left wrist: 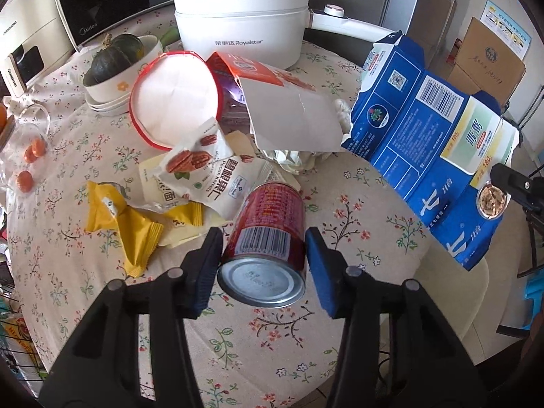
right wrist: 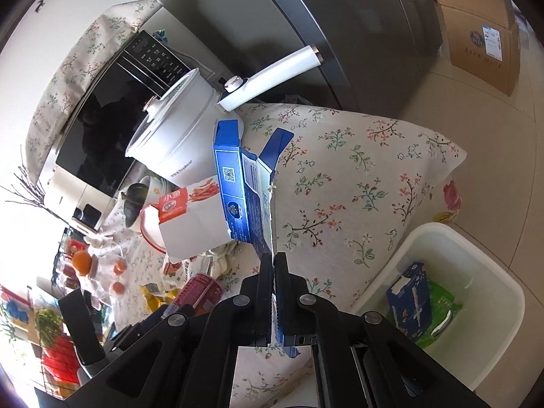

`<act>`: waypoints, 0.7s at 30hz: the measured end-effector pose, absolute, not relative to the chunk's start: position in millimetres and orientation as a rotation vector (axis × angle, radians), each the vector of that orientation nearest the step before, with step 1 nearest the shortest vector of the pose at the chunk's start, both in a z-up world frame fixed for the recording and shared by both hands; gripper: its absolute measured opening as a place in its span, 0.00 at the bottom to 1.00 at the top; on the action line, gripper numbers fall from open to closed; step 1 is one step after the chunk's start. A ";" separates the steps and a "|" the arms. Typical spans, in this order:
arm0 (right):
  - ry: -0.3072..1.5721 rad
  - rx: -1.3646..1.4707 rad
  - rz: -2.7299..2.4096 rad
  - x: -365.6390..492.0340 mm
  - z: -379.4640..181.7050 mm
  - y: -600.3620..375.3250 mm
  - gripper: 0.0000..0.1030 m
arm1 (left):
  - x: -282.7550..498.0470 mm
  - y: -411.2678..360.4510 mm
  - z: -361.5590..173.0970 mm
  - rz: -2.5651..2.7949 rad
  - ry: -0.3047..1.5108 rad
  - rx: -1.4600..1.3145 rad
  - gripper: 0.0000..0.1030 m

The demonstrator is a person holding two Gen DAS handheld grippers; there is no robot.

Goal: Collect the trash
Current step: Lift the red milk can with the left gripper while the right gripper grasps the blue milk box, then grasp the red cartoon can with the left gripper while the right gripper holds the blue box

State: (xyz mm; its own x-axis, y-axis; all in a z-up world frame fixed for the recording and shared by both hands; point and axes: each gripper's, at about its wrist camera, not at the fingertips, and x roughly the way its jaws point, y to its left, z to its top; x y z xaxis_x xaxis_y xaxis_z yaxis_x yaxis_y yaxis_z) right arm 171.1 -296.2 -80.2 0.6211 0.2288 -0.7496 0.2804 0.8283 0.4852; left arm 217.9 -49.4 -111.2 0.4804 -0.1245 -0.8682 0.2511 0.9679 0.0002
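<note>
My left gripper is shut on a red can, its blue pads pressed on both sides and the silver bottom facing me, held above the floral table. My right gripper is shut on a flattened blue carton, held off the table's right edge; the carton also shows in the left wrist view. Wrappers lie on the table: a white pecan bag, yellow packets, an orange-and-white box.
A white bin stands on the floor right of the table, holding a blue carton and a green packet. A white Royalstar pot, a bowl with a squash, a microwave and small oranges are around the table.
</note>
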 end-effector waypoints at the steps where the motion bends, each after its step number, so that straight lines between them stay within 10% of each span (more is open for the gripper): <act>1: 0.914 0.601 -0.030 170.3 -77.7 -294.4 0.02 | 215.2 -48.8 -109.4 -0.227 1.041 0.134 0.50; 8: 0.896 0.522 -0.005 163.3 -64.2 -288.9 0.02 | 201.8 -43.9 -78.4 -0.259 0.973 0.103 0.46; 11: 0.882 0.482 -0.004 156.0 -56.1 -291.1 0.02 | 199.8 -45.9 -74.7 -0.281 0.966 0.081 0.00; 18: 0.895 0.453 -0.007 143.9 -56.7 -297.2 0.02 | 210.5 -58.8 -120.5 -0.341 1.088 0.110 0.03; 21: 0.893 0.451 0.000 141.0 -55.8 -299.3 0.02 | 209.9 -52.5 -121.6 -0.345 1.095 0.127 0.39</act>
